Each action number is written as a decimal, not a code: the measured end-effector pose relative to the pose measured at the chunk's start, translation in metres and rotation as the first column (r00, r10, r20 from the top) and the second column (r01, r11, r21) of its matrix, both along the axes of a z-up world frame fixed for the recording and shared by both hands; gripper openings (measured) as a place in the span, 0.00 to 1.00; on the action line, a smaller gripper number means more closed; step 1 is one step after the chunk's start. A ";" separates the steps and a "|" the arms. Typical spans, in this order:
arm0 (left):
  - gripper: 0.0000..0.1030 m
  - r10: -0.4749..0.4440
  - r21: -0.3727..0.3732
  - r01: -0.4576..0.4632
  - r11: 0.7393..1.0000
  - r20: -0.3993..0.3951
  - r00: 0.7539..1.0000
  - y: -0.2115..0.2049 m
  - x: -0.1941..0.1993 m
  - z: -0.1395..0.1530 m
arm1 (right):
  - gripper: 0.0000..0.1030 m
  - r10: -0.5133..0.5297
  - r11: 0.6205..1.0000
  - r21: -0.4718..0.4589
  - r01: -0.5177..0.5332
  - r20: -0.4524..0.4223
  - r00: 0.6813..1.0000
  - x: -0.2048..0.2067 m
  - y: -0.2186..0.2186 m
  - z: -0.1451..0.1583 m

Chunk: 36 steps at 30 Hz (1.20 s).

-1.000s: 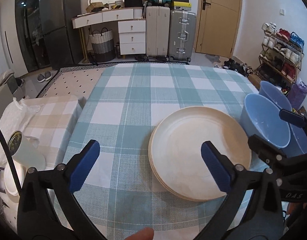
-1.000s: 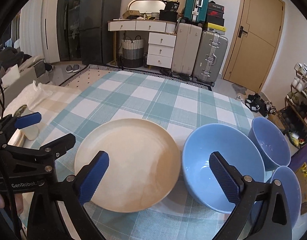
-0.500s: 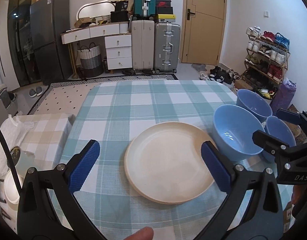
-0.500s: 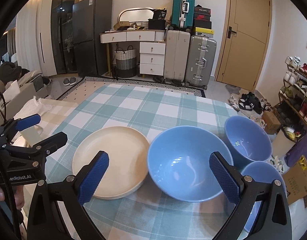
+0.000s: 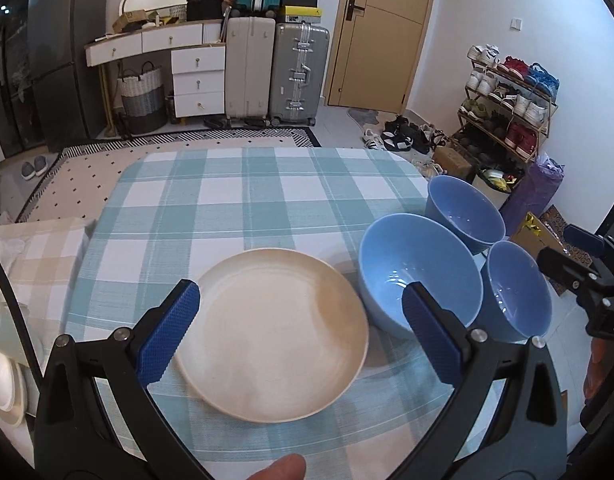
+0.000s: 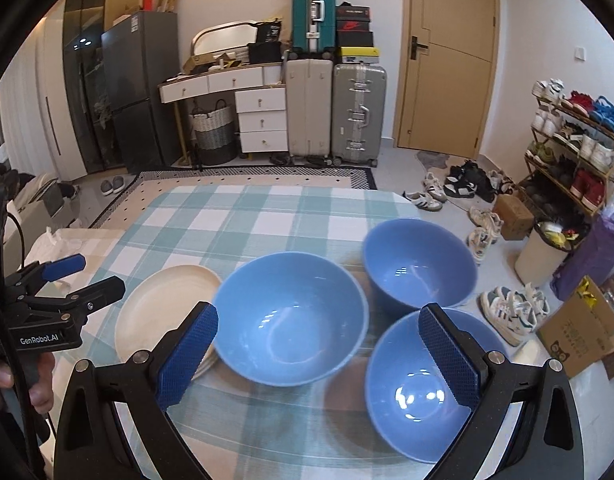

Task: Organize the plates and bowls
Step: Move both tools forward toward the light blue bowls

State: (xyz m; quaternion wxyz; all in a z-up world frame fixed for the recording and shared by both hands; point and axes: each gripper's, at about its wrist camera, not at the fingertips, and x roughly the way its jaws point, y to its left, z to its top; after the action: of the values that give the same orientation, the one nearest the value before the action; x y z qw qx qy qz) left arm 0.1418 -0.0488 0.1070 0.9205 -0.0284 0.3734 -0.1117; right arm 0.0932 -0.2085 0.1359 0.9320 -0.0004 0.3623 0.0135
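Observation:
A stack of cream plates [image 5: 273,334] [image 6: 167,304] lies on the checked table [image 5: 235,200] at the near left. To its right stand three blue bowls: a large one [image 5: 419,274] [image 6: 291,318], a far one [image 5: 465,212] [image 6: 421,266] and a near-right one [image 5: 517,294] [image 6: 427,384]. My left gripper [image 5: 303,328] hovers open above the plates with nothing between its fingers. My right gripper [image 6: 317,348] hangs open above the gap between the large bowl and the near-right bowl. Each gripper shows at the edge of the other's view.
A beige checked bench [image 5: 43,248] with white dishes [image 5: 3,388] sits left of the table. Suitcases [image 5: 275,68], drawers [image 5: 197,78] and a door [image 5: 381,32] line the far wall. A shoe rack [image 5: 507,104], loose shoes [image 6: 511,312] and a cardboard box [image 6: 579,332] lie on the right.
Both grippers have pulled back and up from the table. The plates and bowls look smaller, and all three bowls now show. Both grippers stay open.

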 end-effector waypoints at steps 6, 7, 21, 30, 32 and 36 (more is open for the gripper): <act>0.98 -0.040 -0.027 0.040 0.999 -0.024 0.999 -0.040 0.022 0.005 | 0.99 -0.046 0.998 0.036 0.046 -0.008 0.999 -0.002 -0.045 0.013; 0.98 -0.054 -0.032 0.053 0.998 -0.035 0.998 -0.049 0.027 0.005 | 0.99 -0.051 0.998 0.039 0.052 -0.010 0.999 -0.002 -0.052 0.015; 0.98 -0.184 0.010 0.186 0.983 -0.094 0.978 -0.169 0.089 0.003 | 0.99 -0.171 0.977 0.115 0.180 -0.081 0.982 0.017 -0.153 0.002; 0.98 -0.221 0.041 0.229 0.972 -0.147 0.964 -0.217 0.139 -0.015 | 0.99 -0.218 0.959 0.152 0.238 -0.137 0.966 0.044 -0.198 -0.022; 0.98 -0.222 0.050 0.232 0.972 -0.155 0.963 -0.224 0.149 -0.020 | 0.99 -0.222 0.958 0.154 0.244 -0.147 0.964 0.050 -0.205 -0.027; 0.98 -0.227 0.070 0.241 0.968 -0.164 0.960 -0.237 0.165 -0.030 | 0.99 -0.233 0.953 0.158 0.260 -0.172 0.957 0.064 -0.215 -0.039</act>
State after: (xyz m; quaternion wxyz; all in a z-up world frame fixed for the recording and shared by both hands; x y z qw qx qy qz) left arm 0.3070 -0.2859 0.0766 0.8694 0.0488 0.4490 -0.2004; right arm 0.1574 -0.4236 0.0964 0.8923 0.1296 0.4267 -0.0709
